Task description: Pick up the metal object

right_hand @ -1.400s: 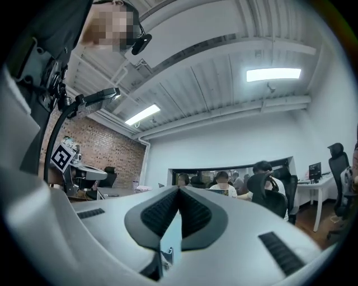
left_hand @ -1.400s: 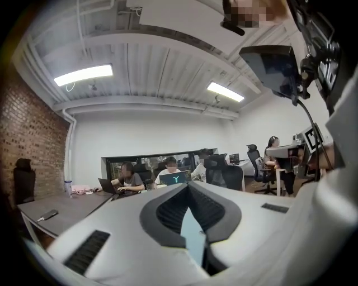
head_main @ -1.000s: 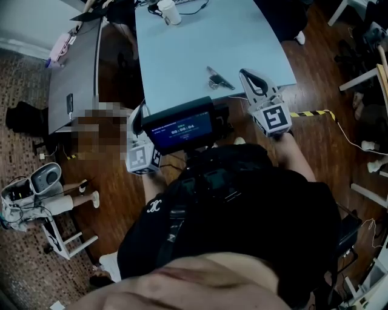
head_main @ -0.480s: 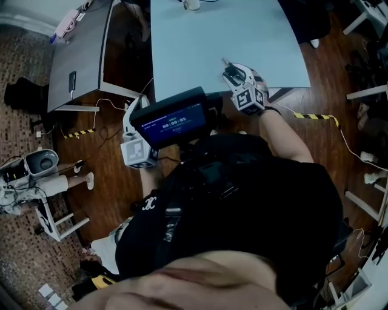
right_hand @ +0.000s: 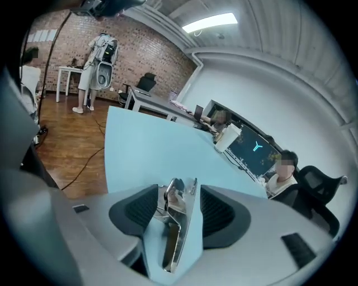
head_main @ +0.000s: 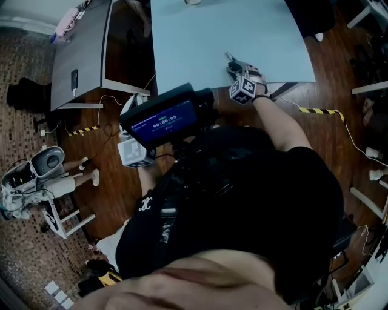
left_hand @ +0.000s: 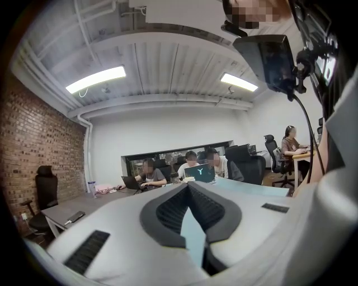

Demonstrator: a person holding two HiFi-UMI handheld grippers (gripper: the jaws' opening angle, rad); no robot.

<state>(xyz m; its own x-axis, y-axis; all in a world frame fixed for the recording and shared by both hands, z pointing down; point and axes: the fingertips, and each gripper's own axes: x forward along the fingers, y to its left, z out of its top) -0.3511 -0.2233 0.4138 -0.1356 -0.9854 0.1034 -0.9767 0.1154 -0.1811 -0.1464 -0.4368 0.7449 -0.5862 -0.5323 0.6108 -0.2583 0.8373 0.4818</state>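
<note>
The metal object (right_hand: 178, 226), a shiny spring clip, lies on the light blue table (head_main: 200, 36) near its front edge. My right gripper (right_hand: 178, 196) is down over it, one jaw on each side. The jaws are opening, and a gap shows between each pad and the clip. In the head view the right gripper (head_main: 237, 69) covers most of the clip, and only its far tip (head_main: 229, 57) shows. My left gripper (left_hand: 188, 187) is held low off the table with its fingertips together and nothing in them. Its marker cube (head_main: 136, 151) sits beside the chest-mounted screen.
A grey desk (head_main: 79, 54) with a phone (head_main: 74, 79) stands left of the blue table, with a gap between them. A cup (head_main: 193, 2) sits at the table's far edge. Cables, yellow-black tape (head_main: 321, 111) and a white device (head_main: 36, 169) lie on the wooden floor.
My right gripper has moved forward and down from in front of the table to the clip. Its jaws, together a second ago, now stand apart around the clip. The left gripper has hardly moved.
</note>
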